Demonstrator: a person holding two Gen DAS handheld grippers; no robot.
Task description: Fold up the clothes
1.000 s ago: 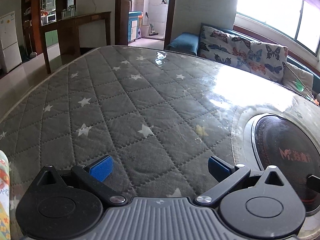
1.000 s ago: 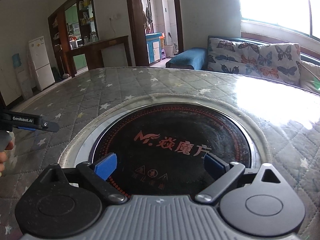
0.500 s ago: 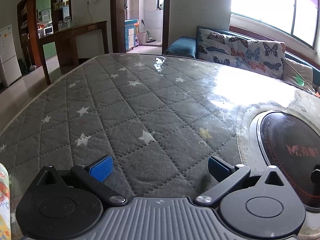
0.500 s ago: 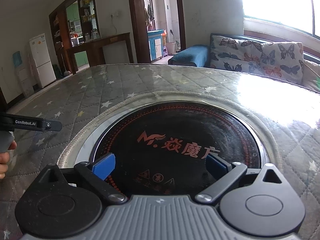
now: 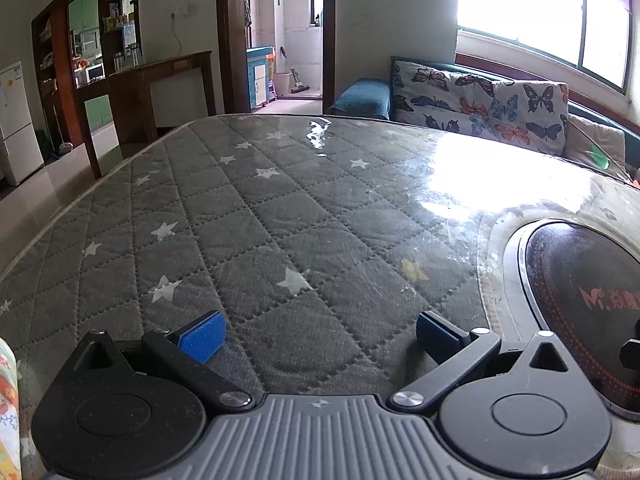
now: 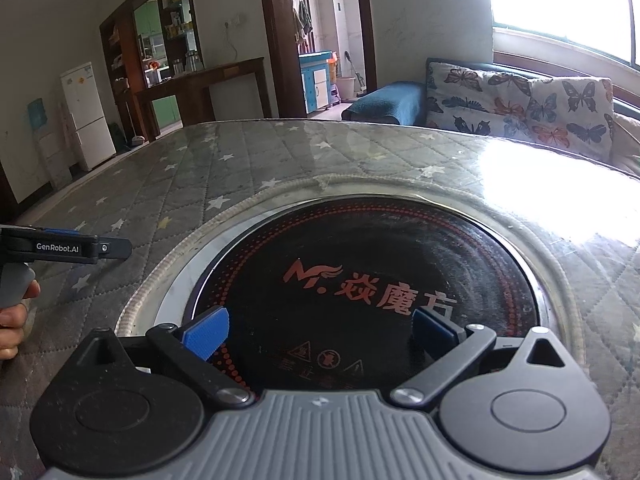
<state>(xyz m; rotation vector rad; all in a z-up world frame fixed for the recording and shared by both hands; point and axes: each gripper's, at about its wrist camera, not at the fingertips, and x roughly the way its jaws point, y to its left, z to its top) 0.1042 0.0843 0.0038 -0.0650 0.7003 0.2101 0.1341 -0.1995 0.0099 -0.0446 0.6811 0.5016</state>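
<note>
Pre-grasp stage. Left gripper (image 5: 318, 334) and right gripper (image 6: 320, 330): jaws apart, empty, over quilted table (image 5: 280, 216). Patterned cloth (image 5: 8, 408) at 8 o'clock, possibly the garment; next, reach it.

patterned cloth (image 5: 8, 408) cut by left edge

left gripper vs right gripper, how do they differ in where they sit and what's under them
The left gripper hangs over the grey star-quilted table cover, while the right gripper hangs over the round black cooktop set into the table. A patterned cloth shows at the edge beside the left gripper; none shows by the right gripper. Both are open with blue pads, and neither holds anything.
</note>
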